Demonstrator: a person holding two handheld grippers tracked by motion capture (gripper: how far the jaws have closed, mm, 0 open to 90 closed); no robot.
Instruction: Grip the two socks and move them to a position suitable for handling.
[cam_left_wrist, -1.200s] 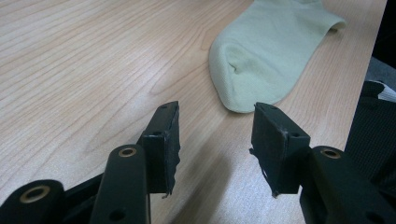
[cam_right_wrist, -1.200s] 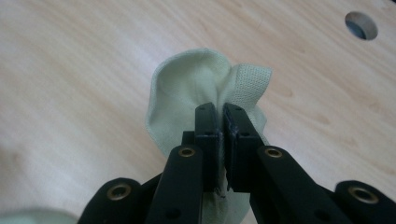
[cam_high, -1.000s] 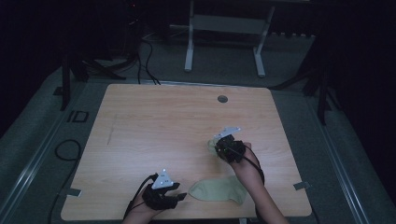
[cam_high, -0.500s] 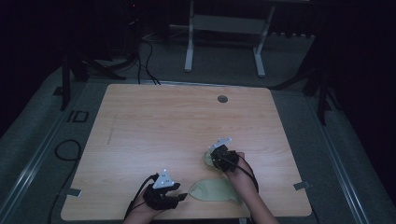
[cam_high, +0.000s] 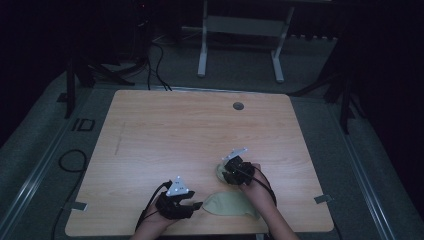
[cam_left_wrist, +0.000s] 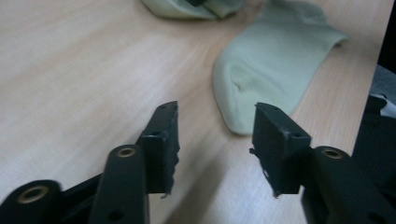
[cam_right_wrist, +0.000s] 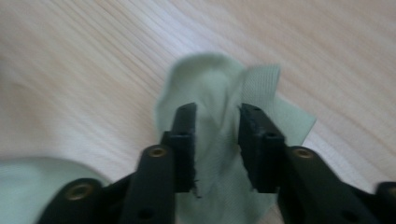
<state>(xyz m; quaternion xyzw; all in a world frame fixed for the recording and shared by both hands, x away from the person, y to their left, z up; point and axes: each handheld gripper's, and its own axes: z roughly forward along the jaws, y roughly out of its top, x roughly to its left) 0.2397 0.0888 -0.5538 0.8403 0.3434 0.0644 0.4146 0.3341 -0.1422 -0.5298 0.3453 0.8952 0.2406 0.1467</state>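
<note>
While its jaws part, right hand-held gripper (cam_right_wrist: 217, 149) straddles crumpled sock (cam_right_wrist: 219, 93).

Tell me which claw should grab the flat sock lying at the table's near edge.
Left. The left claw stands open with the flat sock just ahead of its tips. The right claw, whose jaws have just been opening, straddles the other sock, farther from the flat one.

You have a wooden table (cam_high: 170, 135) under the work, with a round dark grommet (cam_high: 238, 106) near its far edge. Beyond the table, a white metal stand (cam_high: 240, 42) rests on the grey floor (cam_high: 35, 165), and black cables (cam_high: 155, 62) trail left of that stand.
</note>
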